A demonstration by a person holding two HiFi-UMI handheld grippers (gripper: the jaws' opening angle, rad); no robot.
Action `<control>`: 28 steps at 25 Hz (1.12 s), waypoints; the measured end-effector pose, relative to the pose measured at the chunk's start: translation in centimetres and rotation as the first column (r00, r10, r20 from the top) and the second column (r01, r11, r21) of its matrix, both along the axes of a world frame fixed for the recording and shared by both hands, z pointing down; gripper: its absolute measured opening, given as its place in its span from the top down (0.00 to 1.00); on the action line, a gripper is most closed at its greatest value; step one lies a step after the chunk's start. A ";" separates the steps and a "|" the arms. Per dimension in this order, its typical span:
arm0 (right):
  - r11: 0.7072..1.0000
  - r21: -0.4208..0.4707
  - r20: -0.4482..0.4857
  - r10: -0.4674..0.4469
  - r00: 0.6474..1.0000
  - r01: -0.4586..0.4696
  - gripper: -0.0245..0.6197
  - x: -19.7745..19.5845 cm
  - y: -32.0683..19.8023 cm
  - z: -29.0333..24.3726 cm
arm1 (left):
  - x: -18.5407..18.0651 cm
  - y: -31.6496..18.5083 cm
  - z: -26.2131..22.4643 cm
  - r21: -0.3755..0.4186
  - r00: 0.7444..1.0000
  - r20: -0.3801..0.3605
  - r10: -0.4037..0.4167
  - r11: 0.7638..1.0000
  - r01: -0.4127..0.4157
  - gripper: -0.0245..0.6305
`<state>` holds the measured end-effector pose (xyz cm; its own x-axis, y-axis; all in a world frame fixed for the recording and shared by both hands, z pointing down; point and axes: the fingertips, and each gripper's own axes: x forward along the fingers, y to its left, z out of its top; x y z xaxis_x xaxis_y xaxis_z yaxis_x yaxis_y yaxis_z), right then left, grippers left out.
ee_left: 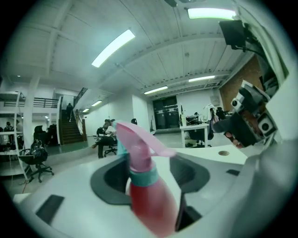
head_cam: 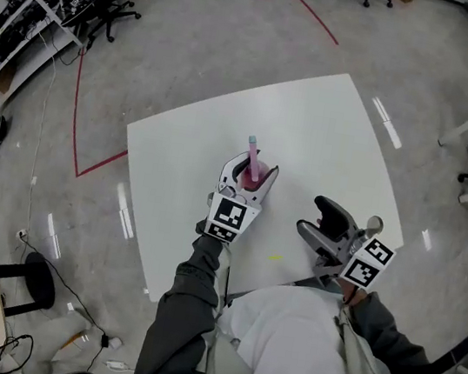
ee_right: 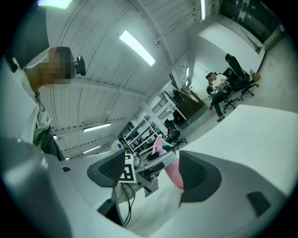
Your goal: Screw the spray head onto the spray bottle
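Head view: one white table (head_cam: 330, 135); over it one pink spray bottle (head_cam: 255, 171), spray head (head_cam: 252, 148) on, upright between the opening jaws of one left gripper (head_cam: 252, 176). One right gripper (head_cam: 327, 225) nearby, jaws apart, empty.

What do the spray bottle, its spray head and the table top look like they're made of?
Spray bottle: probably plastic, deep pink, smooth with a slight sheen. Spray head: pale pink moulded plastic, duller finish, above a teal collar that also looks plastic. Table: smooth white top, perhaps laminate or painted board; its core doesn't show.
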<state>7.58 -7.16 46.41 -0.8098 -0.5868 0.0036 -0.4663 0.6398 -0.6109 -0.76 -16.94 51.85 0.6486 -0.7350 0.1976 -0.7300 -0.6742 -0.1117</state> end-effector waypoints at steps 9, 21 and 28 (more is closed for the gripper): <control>0.999 -0.015 0.017 -0.046 0.999 0.046 0.40 -0.8 0.5 0.6 | -5.9 5.5 -1.0 -0.002 0.975 -0.061 -0.214 0.977 0.214 0.38; 0.964 0.051 -0.267 -0.238 0.934 0.261 0.74 -7.7 2.9 3.2 | -11.1 14.7 0.2 -0.296 0.751 -0.305 -0.585 0.808 0.509 0.96; 0.977 -0.008 -0.224 -0.210 0.952 0.214 0.85 -7.7 4.6 4.4 | -7.8 17.9 0.5 -0.343 0.766 -0.295 -0.572 0.811 0.474 0.96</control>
